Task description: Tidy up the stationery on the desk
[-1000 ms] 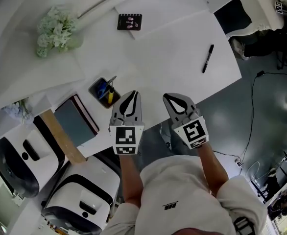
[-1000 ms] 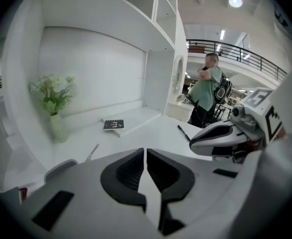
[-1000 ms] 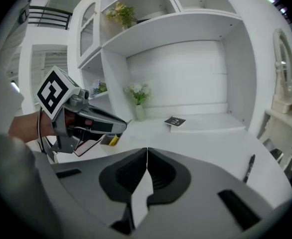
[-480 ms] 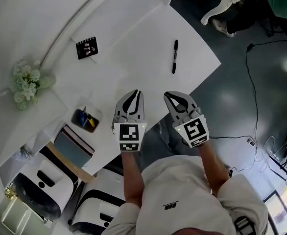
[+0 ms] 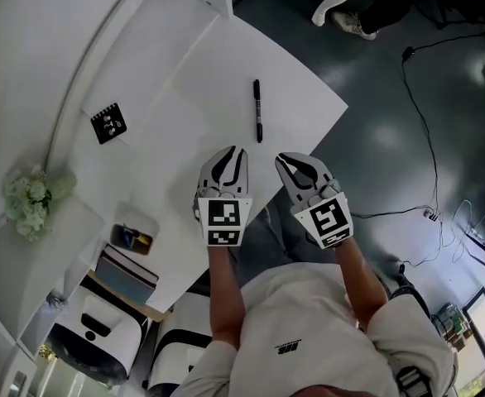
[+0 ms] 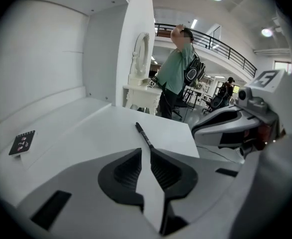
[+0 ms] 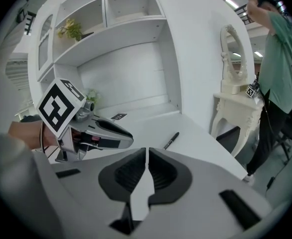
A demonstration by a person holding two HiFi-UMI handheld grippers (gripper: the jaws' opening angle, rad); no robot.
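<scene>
A black pen (image 5: 256, 110) lies on the white desk (image 5: 176, 89) near its right edge, just ahead of both grippers. Farther left on the desk lies a small black notepad (image 5: 107, 124). My left gripper (image 5: 236, 152) and right gripper (image 5: 285, 160) hover side by side over the desk's near edge, both shut and holding nothing. In the left gripper view the pen (image 6: 145, 136) points straight away from the left gripper (image 6: 146, 151), with the notepad (image 6: 22, 142) at far left. From the right gripper (image 7: 147, 150) the pen (image 7: 170, 140) is a little ahead and to the right.
A pen holder (image 5: 133, 238) with blue and yellow items stands at the desk's left end, near white flowers (image 5: 29, 201) and a tablet-like slab (image 5: 127, 273). A person in green (image 6: 178, 68) stands beyond the desk beside a white mirror table (image 7: 238, 91). A cable (image 5: 416, 98) crosses the floor.
The head view has swung round: desk, pen and notepad have shifted left and down in the picture, and the pen now lies closer ahead of the grippers. Both grippers stay shut.
</scene>
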